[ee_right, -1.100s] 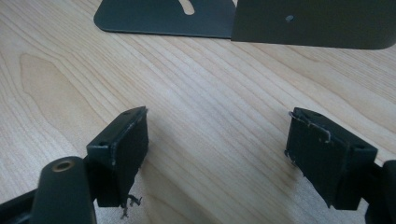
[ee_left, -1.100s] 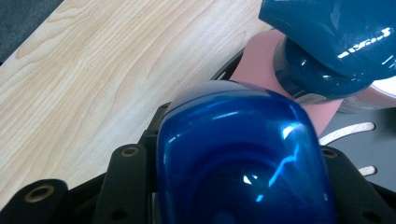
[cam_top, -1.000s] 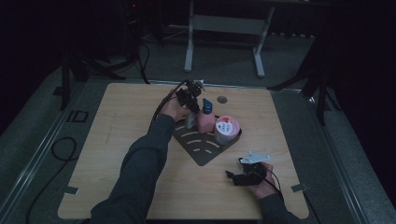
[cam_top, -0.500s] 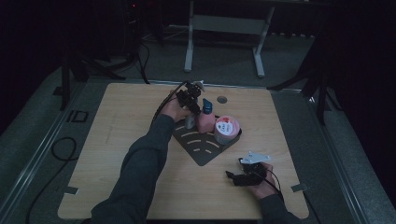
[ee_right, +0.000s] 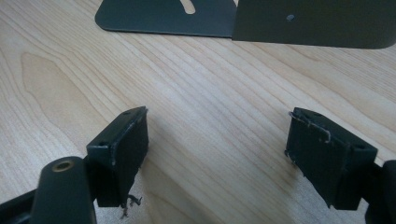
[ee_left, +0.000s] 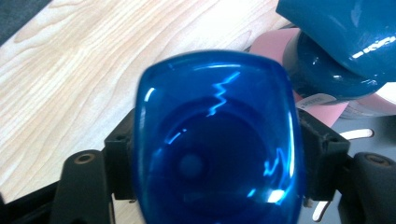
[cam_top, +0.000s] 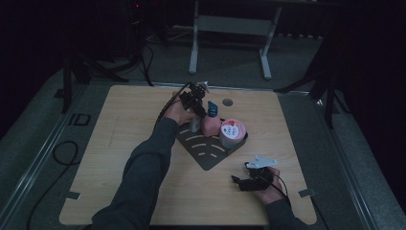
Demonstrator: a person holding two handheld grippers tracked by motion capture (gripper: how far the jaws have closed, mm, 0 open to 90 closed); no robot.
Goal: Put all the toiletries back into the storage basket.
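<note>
A glossy blue bottle cap (ee_left: 217,140) stands between the jaws of my left gripper (cam_top: 197,99), which points down over the dark slotted tray (cam_top: 210,152). The jaws have just been opening, and the pads (ee_left: 120,158) sit at the cap's sides with no clear squeeze on it. The bottle's grey body (cam_top: 194,125) rises from the tray's back corner. Beside it stand a pink bottle with a teal pump top (ee_left: 336,46) and a pink round tub (cam_top: 233,133). My right gripper (ee_right: 217,154) lies low on the wooden table (cam_top: 119,143), open, with bare wood between its jaws.
The tray's flat front (ee_right: 187,18) and its upright wall (ee_right: 317,23) lie just ahead of the right gripper. A small dark disc (cam_top: 228,102) sits near the table's far edge. Metal stand legs (cam_top: 230,28) stand beyond the table.
</note>
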